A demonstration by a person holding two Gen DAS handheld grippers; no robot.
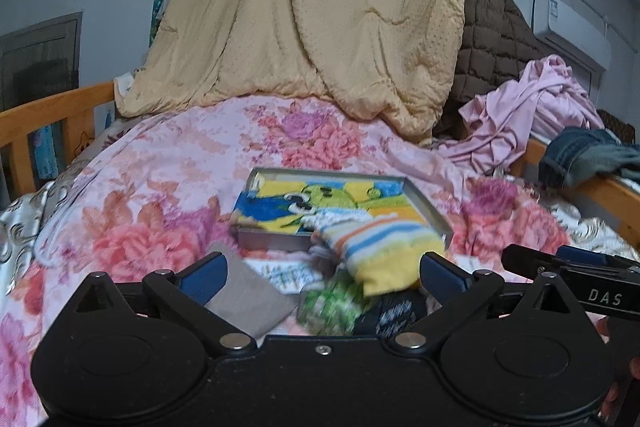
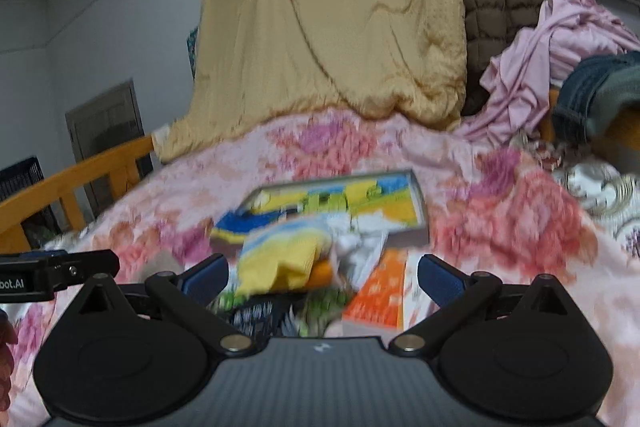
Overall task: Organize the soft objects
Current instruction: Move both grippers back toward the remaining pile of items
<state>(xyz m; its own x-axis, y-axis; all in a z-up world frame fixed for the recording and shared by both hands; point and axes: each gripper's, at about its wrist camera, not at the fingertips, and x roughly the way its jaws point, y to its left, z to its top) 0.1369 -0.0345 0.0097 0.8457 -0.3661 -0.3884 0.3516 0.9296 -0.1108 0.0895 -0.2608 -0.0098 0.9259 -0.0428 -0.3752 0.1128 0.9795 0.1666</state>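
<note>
A shallow grey tray [image 1: 272, 241] lies on the floral pink quilt [image 1: 180, 167], lined with a bright yellow, blue and green towel [image 1: 320, 199]. A striped yellow-tipped soft piece [image 1: 384, 251] hangs over the tray's near edge. In front lie a grey cloth [image 1: 248, 299], a blurred green item [image 1: 332, 303] and a dark item [image 1: 394, 315]. My left gripper [image 1: 324, 275] is open wide above this pile, its pads touching nothing. My right gripper [image 2: 322, 279] is also open, over the striped piece [image 2: 280, 263], with the tray [image 2: 408, 237] beyond.
An orange booklet [image 2: 376, 299] lies right of the pile. A tan blanket [image 1: 320, 27] hangs behind the bed, beside a brown quilted coat [image 1: 492, 55]. Pink clothes [image 1: 532, 103] and jeans [image 1: 580, 155] drape over the wooden rail [image 1: 600, 191] at right. Another rail [image 1: 48, 115] runs at left.
</note>
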